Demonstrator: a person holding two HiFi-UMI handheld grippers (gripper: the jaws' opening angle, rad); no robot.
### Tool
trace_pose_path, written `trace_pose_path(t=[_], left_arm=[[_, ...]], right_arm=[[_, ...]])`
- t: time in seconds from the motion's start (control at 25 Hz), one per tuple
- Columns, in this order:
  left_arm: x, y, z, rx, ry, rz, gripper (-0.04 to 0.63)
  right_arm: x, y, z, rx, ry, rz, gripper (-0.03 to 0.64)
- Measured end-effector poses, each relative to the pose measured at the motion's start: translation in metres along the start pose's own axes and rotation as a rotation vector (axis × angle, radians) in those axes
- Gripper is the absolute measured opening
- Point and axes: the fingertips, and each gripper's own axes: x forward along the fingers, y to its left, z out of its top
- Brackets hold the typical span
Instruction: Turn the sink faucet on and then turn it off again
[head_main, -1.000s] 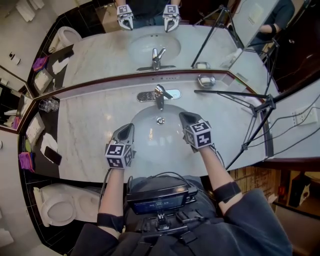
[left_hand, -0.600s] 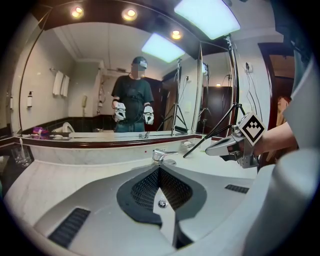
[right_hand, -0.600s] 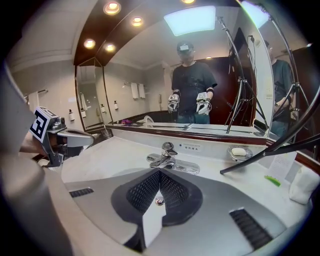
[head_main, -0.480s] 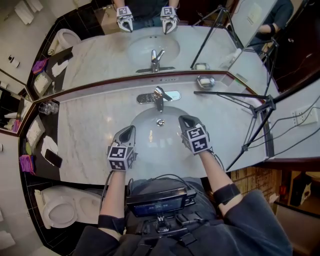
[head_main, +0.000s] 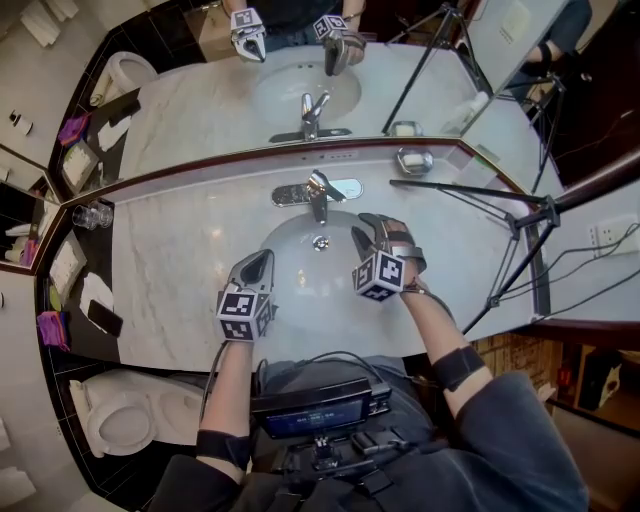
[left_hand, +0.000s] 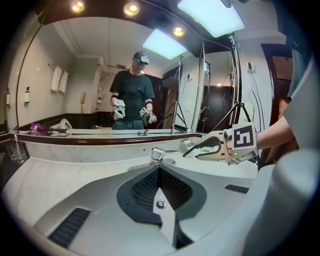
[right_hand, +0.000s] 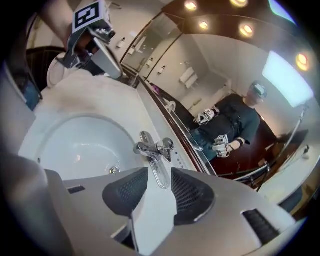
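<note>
The chrome faucet (head_main: 318, 190) with its single lever stands behind the white basin (head_main: 290, 275); no water is visible. My right gripper (head_main: 364, 228) hangs over the basin's right side, rolled onto its side, a short way in front and to the right of the faucet. Its jaws have just been opening and are open with nothing between them. The right gripper view frames the faucet (right_hand: 152, 148) in the gap of that gripper (right_hand: 160, 175). Over the basin's left front rim, my left gripper (head_main: 255, 262) is shut and empty. The left gripper view shows the faucet (left_hand: 159, 154) and the right gripper (left_hand: 192, 151).
A marble counter (head_main: 180, 260) surrounds the basin, with a mirror along its back. A soap dish (head_main: 412, 160) sits right of the faucet. Tripod legs (head_main: 500, 200) cross the right end. At the left are a glass (head_main: 97, 212), a phone (head_main: 103, 315) and a toilet (head_main: 115, 420).
My right gripper has rolled onto its side, moved a little toward the faucet and opened its jaws. The left gripper has stayed in place, shut.
</note>
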Motion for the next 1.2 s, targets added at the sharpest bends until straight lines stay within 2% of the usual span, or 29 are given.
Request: trace_pose_path(t=[0.12, 0.2, 0.56, 0.76, 1.2], left_arm=[[0.007, 0.001, -0.003, -0.003, 0.009, -0.004, 0.005], [0.011, 0.003, -0.002, -0.004, 0.015, -0.005, 0.005], [0.031, 0.007, -0.006, -0.014, 0.038, -0.019, 0.005], [0.039, 0.008, -0.008, -0.019, 0.050, -0.026, 0.005], [0.053, 0.013, -0.018, -0.038, 0.077, -0.035, 0.005]], right_arm=[[0.015, -0.005, 0.002, -0.149, 0.013, -0.020, 0.213], [0.027, -0.011, 0.004, -0.219, 0.019, -0.028, 0.219], [0.084, -0.023, 0.008, -0.420, 0.055, -0.001, 0.233], [0.104, -0.020, 0.014, -0.461, 0.057, 0.024, 0.230], [0.120, -0.033, 0.030, -0.427, 0.046, 0.036, 0.222]])
